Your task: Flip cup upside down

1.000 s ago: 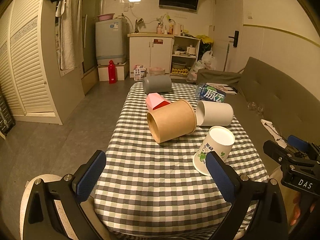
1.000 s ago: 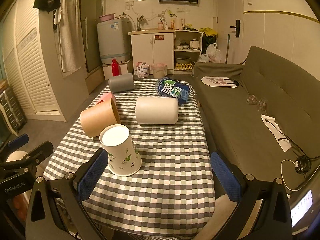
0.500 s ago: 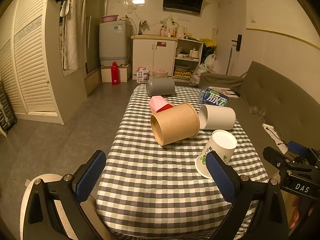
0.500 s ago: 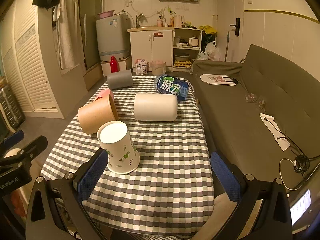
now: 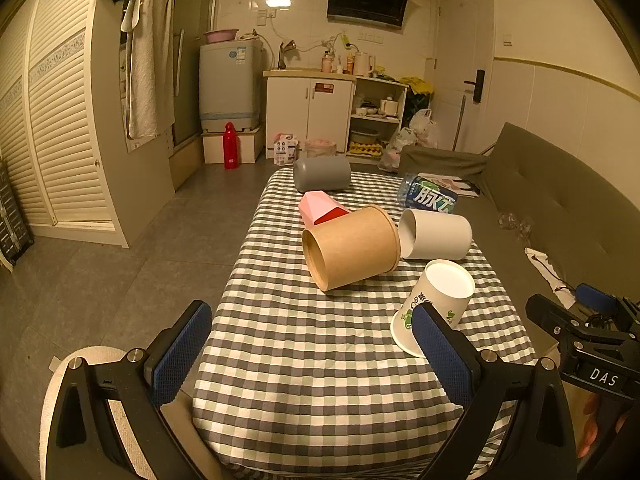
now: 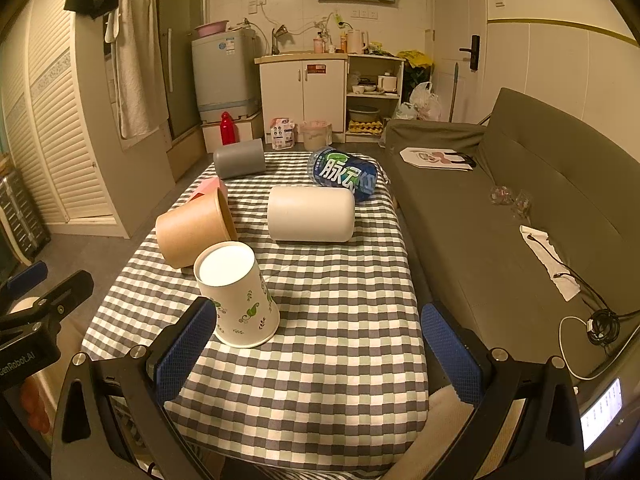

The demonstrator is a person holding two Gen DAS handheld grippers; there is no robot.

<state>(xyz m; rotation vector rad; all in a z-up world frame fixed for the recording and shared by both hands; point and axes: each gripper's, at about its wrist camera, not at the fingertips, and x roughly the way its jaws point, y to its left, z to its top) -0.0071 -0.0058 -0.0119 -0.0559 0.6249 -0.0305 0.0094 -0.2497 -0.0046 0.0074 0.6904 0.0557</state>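
Printed paper cup stands mouth-down, base up, axis near vertical, on checked counter, near its front edge. Judged already flipped. Right tool released, jaws spread wide, empty; cup lies just ahead, left of centre, close beside left finger. Left tool also released, empty; same cup sits ahead-right, partly behind its right finger. Right tool judged nearer. Brown tub lies on side just behind cup.
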